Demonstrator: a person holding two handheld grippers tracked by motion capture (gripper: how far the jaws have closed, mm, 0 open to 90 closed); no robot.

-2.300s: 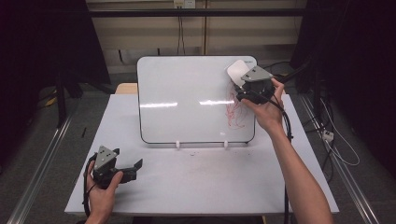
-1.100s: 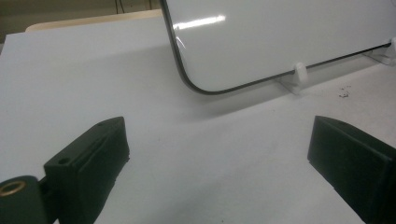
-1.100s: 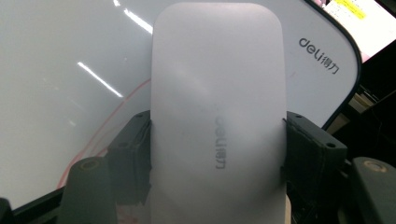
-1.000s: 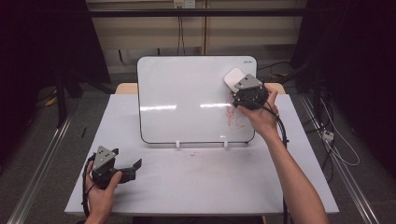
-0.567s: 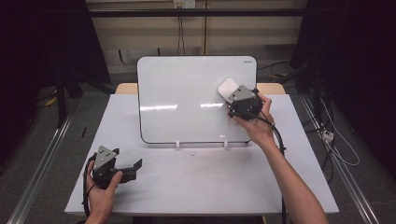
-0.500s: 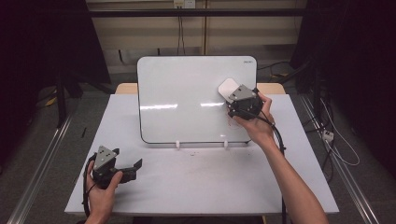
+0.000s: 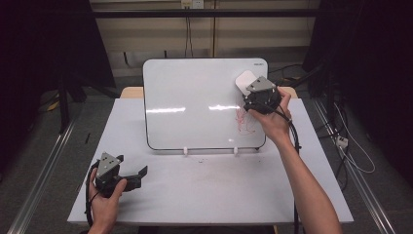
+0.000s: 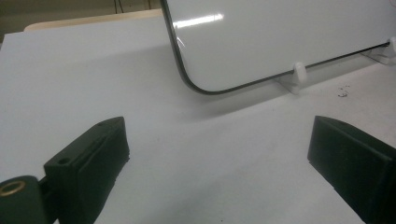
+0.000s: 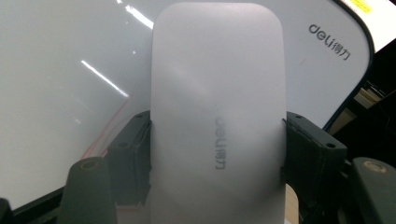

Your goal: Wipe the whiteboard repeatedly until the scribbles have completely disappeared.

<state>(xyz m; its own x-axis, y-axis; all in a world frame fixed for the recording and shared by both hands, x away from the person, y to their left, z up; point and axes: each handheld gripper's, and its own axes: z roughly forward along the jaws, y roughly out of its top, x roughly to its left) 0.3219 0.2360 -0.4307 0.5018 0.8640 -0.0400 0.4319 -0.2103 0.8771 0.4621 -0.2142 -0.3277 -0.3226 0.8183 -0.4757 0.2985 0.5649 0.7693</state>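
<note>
Right gripper [image 7: 253, 90] fingers clamp the white eraser [image 9: 217, 116] against the whiteboard [image 7: 195, 97]; left gripper [image 7: 127, 176] fingers spread apart

A white table [image 7: 209, 195] stands on a grey floor [image 7: 44, 161] — metal rails [image 7: 41, 165] run along both sides. Behind it, a beige wall [image 7: 219, 34] with hanging cables [image 7: 187, 29] — dark curtains [image 7: 44, 44] flank it.
</note>
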